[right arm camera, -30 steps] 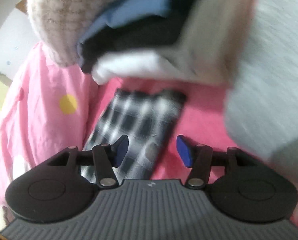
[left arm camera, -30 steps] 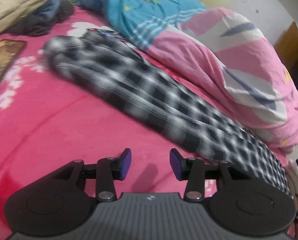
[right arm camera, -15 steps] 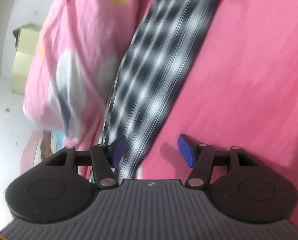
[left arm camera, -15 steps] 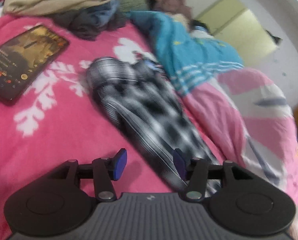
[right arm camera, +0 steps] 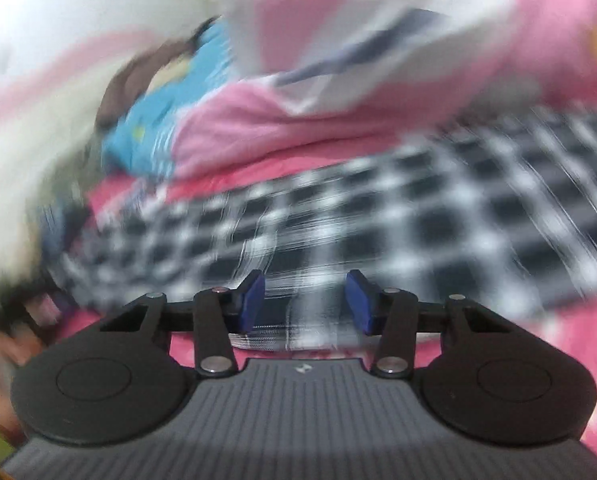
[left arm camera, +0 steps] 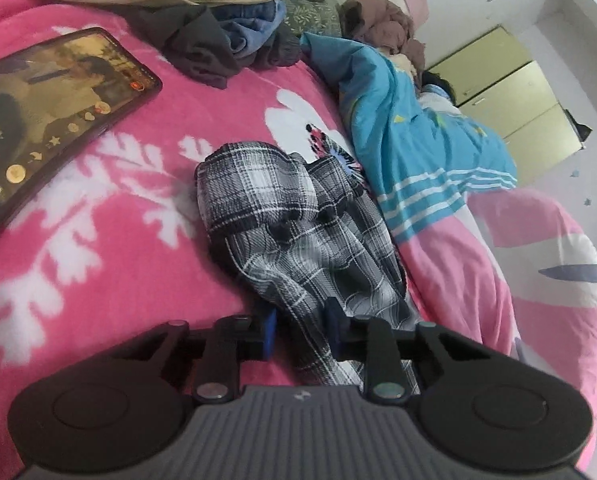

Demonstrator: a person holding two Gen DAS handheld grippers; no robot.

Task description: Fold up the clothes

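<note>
On the pink floral blanket (left arm camera: 98, 280), between a lit phone (left arm camera: 46, 120) at far left and a heaped pink quilt (left arm camera: 538, 272) at right, the plaid garment (left arm camera: 298, 232) lies bunched in a long strip, its near end rising between the left gripper (left arm camera: 298, 330) blue pads, which are closing on a gathered fold. Right gripper (right arm camera: 304, 300), seen through heavy blur, is also closing with plaid cloth between its jaws, contact unconfirmed. Recommended practice: seat both pads fully on an edge, then draw the strip taut and flat before folding, clear of the quilt.
</note>
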